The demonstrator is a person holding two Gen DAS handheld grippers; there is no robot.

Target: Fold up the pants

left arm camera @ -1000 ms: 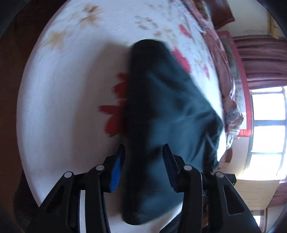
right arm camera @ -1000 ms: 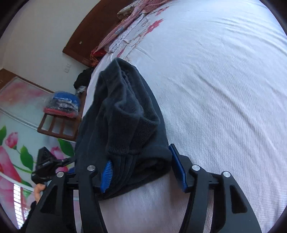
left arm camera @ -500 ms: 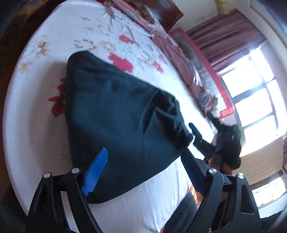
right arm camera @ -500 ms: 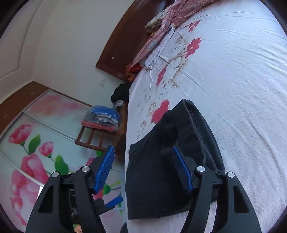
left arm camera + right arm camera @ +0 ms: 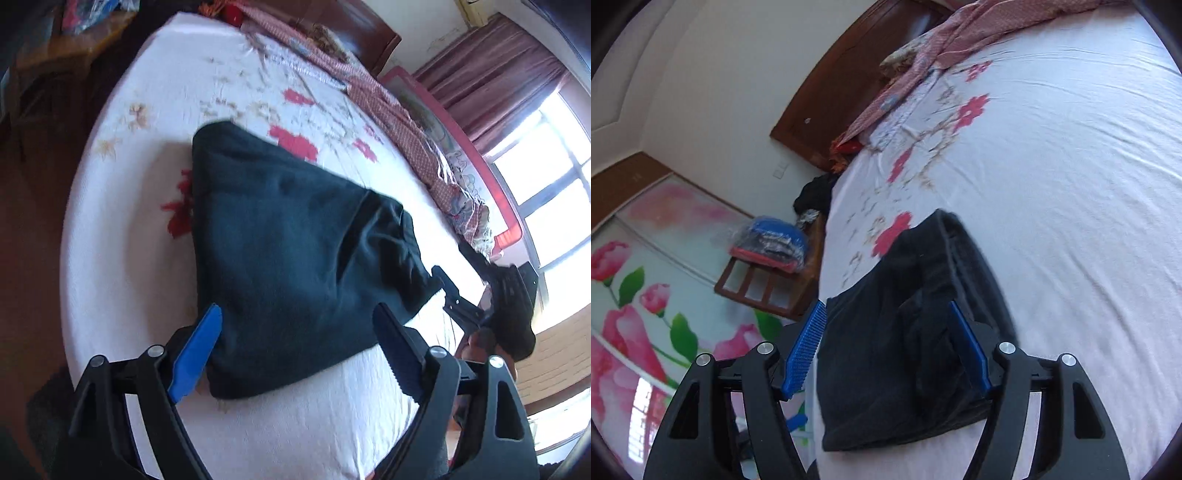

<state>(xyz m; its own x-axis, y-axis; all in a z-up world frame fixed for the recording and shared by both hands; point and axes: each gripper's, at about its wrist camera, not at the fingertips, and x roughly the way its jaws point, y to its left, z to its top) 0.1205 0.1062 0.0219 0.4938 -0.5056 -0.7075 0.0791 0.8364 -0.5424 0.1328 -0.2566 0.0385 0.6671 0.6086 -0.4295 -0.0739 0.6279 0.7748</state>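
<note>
Left wrist, pants [image 5: 295, 266] apparently below open tool [image 5: 299, 350]

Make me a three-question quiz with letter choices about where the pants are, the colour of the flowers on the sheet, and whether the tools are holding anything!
1. Where do the pants lie?
A. on the bed
B. on the chair
C. on the floor

2. What colour are the big flowers on the sheet?
A. blue
B. red
C. yellow

3. What are the two tools doing?
A. both pinching the pants
B. both open, holding nothing
C. one holding a pillow

Answers: 1 A, the folded pants rest on the white sheet. 2 B, red blossoms show beside the pants. 3 B, the left tool is opening, the right tool is open, neither pressing cloth.
</note>
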